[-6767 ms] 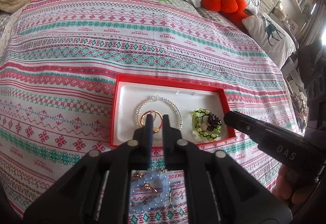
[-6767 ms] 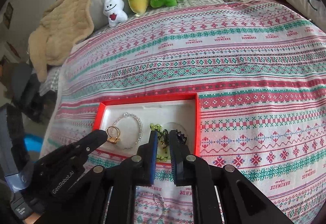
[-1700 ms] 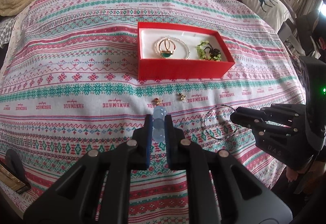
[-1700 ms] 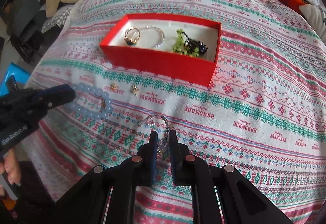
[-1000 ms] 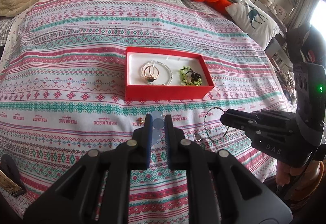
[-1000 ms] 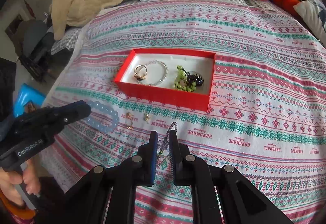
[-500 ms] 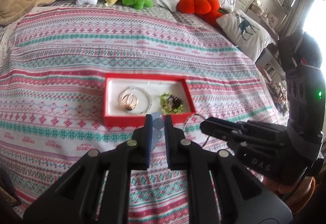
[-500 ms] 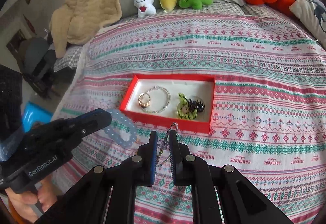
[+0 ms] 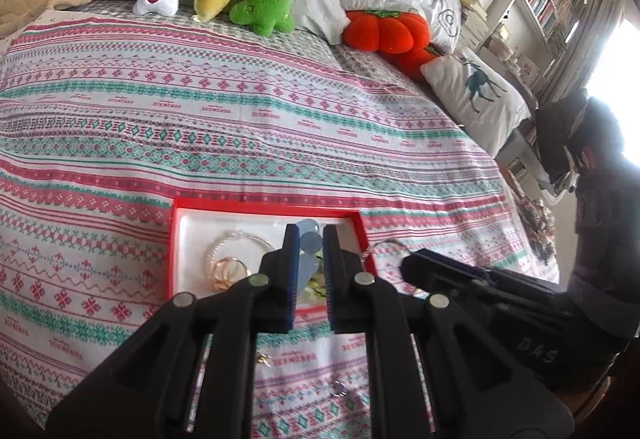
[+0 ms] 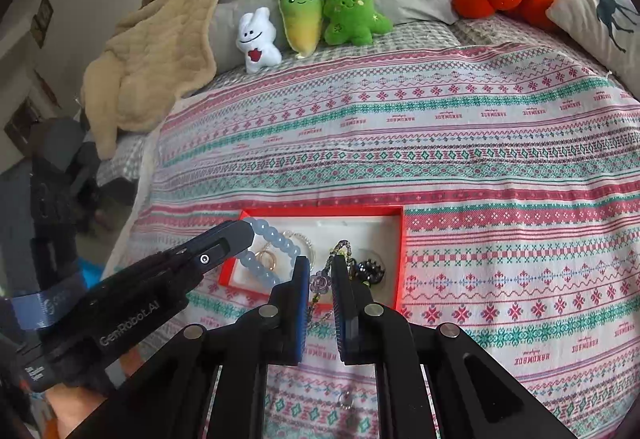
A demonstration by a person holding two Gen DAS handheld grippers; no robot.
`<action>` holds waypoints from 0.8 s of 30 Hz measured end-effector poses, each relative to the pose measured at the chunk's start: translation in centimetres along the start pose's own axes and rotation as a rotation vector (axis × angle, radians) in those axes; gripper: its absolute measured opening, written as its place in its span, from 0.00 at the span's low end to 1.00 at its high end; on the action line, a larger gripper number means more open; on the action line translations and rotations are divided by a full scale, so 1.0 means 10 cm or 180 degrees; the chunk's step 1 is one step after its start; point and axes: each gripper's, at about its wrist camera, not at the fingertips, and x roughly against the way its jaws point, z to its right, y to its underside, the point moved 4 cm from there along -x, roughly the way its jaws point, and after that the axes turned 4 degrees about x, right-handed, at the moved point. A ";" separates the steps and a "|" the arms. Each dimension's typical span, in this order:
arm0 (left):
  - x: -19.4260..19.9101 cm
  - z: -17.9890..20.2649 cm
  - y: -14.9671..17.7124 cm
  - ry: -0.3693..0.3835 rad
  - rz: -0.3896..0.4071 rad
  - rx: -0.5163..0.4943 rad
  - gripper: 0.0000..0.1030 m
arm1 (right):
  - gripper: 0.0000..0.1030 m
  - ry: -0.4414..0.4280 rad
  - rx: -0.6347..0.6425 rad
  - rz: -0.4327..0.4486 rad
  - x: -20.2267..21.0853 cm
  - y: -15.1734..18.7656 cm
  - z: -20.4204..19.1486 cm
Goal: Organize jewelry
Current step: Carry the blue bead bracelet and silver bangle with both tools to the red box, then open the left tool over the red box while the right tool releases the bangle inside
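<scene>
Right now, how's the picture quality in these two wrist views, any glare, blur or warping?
Left wrist view: window at right blown out white, stripes on the bedspread bowed by fisheye. Right wrist view: even soft daylight, corners vignetted black, red box sharp; no obvious motion blur in either.

Glossy translucent bead bracelet; matt woven bedspread; shiny gold rings

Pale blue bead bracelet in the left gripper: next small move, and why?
Probably lower it slightly and open the left gripper. The pale blue bead bracelet already hangs over the red box with the white lining, above the gold rings, so it should drop inside. The right gripper, clamped on the thin chain bracelet with a purple flower charm, can follow.
</scene>
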 end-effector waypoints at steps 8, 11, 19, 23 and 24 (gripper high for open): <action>-0.10 -0.26 0.04 -0.0431 -0.0038 -0.0035 0.12 | 0.11 -0.0066 -0.0001 0.0011 -0.14 -0.07 -0.05; -0.10 -0.34 0.06 -0.0505 -0.0064 -0.0015 0.12 | 0.11 -0.0135 0.0067 0.0009 -0.21 -0.08 -0.17; -0.16 -0.45 0.12 -0.0640 -0.0159 -0.0027 0.13 | 0.11 -0.0137 0.0162 -0.0069 -0.47 -0.07 -0.26; -0.18 -0.45 0.13 -0.0682 -0.0166 -0.0049 0.13 | 0.11 -0.0035 0.0100 -0.0119 -0.54 -0.06 -0.09; -0.18 -0.45 0.13 -0.0683 -0.0163 -0.0055 0.13 | 0.11 -0.0005 0.0088 -0.0116 -0.54 -0.06 -0.05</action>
